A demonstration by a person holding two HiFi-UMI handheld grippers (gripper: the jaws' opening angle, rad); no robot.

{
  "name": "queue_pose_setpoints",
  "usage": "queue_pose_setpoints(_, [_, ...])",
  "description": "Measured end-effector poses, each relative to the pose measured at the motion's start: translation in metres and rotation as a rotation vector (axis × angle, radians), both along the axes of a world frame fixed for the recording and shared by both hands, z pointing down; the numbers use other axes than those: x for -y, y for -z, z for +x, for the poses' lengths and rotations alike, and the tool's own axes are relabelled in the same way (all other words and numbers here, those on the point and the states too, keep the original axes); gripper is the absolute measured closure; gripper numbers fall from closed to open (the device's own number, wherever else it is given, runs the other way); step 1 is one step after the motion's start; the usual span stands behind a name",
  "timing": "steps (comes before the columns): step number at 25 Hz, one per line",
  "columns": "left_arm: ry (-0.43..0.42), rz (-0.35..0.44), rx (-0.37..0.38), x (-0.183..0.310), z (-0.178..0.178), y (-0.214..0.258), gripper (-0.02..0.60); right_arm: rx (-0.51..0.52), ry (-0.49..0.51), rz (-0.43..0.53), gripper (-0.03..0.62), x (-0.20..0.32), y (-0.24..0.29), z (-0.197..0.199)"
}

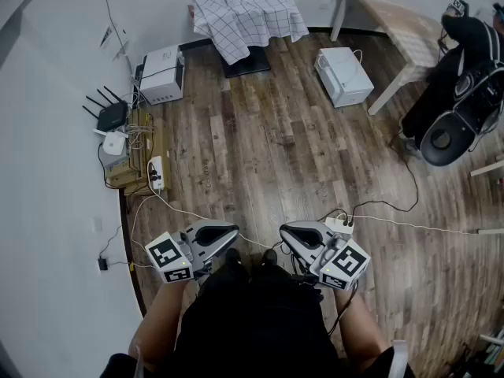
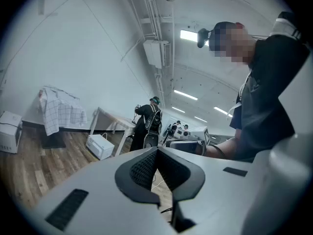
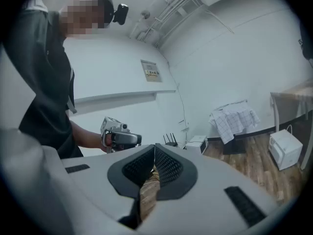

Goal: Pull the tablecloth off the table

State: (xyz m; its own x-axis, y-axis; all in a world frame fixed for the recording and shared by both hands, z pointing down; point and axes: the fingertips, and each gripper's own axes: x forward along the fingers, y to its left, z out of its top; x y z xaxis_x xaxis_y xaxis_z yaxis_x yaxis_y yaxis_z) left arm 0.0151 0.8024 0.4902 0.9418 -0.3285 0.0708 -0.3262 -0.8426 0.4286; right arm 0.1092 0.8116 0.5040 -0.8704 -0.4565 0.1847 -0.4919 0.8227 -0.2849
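Both the left gripper (image 1: pixel 226 234) and the right gripper (image 1: pixel 290 235) are pressed together, empty, at the person's waist; the checked tablecloth (image 1: pixel 248 12) still drapes its table at the floor's far edge, so approaching and pinching a hanging edge likely comes next.

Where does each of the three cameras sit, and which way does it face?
Head view: on the person's head, looking steeply down at the wood floor; shows both forearms, left gripper and right gripper.
Left gripper view: on the left gripper, looking along its shut jaws; shows the person's torso and right arm.
Right gripper view: on the right gripper, looking along its shut jaws; shows the person's torso and left arm.
Shared: all three show the checked tablecloth.
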Motion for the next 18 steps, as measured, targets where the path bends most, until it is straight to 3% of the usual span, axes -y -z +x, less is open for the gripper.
queue_pose_setpoints(7, [-0.051,0.033,0.019,-0.005,-0.008,0.005,0.575,-0.021,-0.004,0.003,0.576,0.004,0.003,-0.024])
queue_pose_setpoints(13, [-0.02,0.058,0.018,-0.008,-0.015,0.009,0.575,-0.045,-0.022,0.008,0.576,0.003,-0.001,-0.025])
queue_pose_setpoints(18, [-0.013,0.073,0.064,-0.013,-0.027,0.008,0.575,-0.063,-0.045,0.028,0.574,0.006,0.003,-0.03])
